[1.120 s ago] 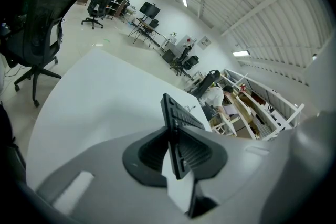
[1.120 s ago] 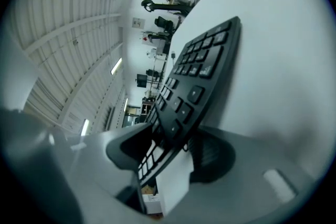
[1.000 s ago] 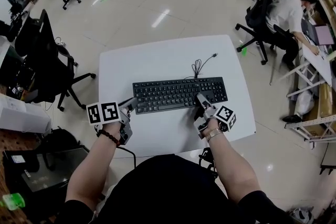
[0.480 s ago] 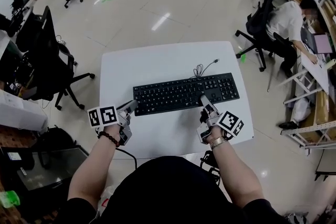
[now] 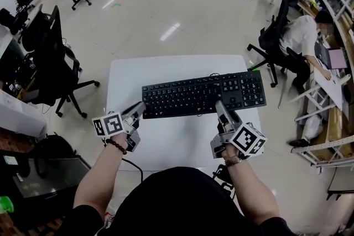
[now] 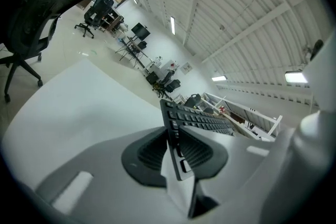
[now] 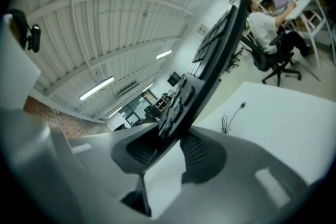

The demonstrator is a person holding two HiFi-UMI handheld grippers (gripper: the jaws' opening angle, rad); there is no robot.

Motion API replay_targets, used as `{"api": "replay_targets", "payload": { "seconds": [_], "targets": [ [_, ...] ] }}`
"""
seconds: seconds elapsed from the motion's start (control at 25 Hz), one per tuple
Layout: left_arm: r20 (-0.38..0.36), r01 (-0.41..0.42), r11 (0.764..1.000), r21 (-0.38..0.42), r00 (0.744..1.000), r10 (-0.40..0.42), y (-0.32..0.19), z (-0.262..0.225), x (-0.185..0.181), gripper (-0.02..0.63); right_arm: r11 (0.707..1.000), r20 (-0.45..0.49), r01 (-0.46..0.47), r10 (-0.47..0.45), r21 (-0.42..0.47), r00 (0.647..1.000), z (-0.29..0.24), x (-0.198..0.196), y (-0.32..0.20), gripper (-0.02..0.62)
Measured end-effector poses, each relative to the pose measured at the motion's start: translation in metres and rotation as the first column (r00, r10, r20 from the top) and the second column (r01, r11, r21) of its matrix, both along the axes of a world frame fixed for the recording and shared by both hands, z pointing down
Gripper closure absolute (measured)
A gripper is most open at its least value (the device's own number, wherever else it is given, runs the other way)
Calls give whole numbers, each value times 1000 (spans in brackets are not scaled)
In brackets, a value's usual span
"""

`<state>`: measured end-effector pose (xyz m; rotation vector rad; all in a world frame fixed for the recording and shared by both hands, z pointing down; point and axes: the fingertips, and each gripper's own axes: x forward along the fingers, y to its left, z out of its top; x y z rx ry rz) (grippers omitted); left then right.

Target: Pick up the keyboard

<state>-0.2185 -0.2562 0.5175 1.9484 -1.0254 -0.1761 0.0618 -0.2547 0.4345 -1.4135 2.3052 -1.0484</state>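
White table in the middle of an open office floor, with only a thin cable lying on it. Above it, a long black keyboard, raised off the tabletop and tilted, right end higher than left, near long edge towards the person.

Left gripper at the near left corner: jaws drawn in to a narrow gap and clamped on the keyboard's thin edge, pads pressed flat on both faces. Right gripper on the near edge, right of the middle: likewise closed to a narrow gap and pinching the keyboard, with the tabletop well below it in the right gripper view.

Cable loosely coiled on the table on the far side, plug end lying free.

Appears to be the lift itself, already well along, with the keyboard seemingly clear of the table. Next, probably: bring the left end up level with the right, keep both clamps firm against slipping, and watch the trailing cable.
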Motion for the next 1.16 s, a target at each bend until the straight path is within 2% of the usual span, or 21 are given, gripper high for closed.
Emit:
{"api": "replay_targets", "payload": {
  "seconds": [0.36, 1.16],
  "targets": [
    [-22, 13, 998, 53, 1000, -12, -5, -16, 1, 531, 996, -55, 10, -5, 88, 998, -30, -4, 3, 466],
    [-20, 15, 997, 77, 1000, -13, -5, -26, 1, 531, 994, -68, 13, -6, 106, 998, -39, -3, 5, 466]
  ]
}}
